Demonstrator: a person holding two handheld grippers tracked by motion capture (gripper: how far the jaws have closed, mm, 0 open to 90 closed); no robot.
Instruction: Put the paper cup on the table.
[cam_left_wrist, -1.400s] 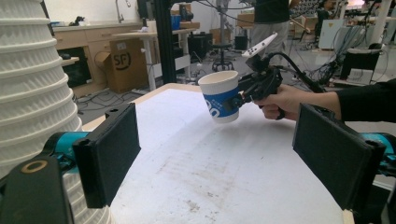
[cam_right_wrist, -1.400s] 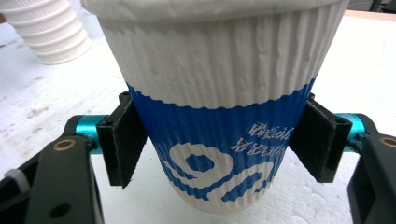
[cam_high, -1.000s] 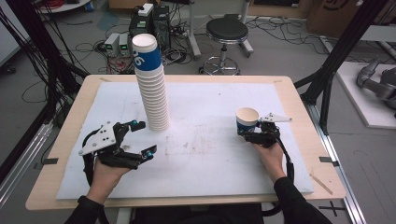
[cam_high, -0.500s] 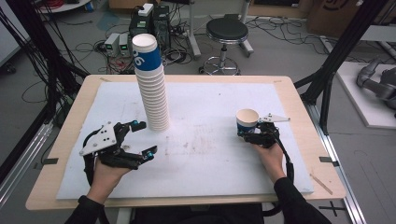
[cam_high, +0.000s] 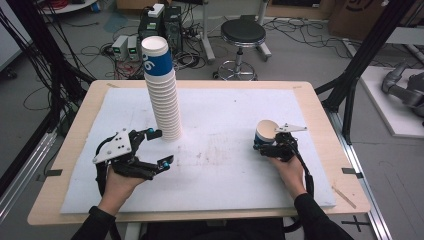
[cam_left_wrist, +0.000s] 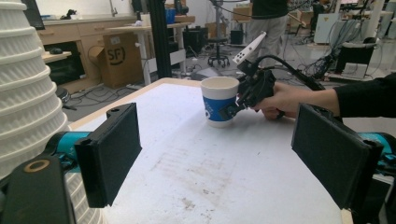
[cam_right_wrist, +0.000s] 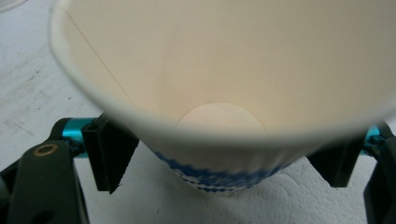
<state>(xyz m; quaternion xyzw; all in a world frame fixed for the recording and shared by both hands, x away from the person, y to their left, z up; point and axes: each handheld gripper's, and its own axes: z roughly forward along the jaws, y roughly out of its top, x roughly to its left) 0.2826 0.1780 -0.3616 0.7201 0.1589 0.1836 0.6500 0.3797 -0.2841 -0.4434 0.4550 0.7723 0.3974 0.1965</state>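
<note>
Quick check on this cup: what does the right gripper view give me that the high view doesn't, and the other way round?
Right gripper view: the inside of the cup down to its round bottom, and the pads either side of its blue band, apparently just off the wall. High view: the tall cup stack and the left gripper beside it, jaws open and empty. Both: the cup upright on the white mat between the jaws of the right gripper, which have just been opening.

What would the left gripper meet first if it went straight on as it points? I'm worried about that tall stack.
Probably bare table mat, then the single cup; the cup stack stands just aside of the left gripper.
</note>
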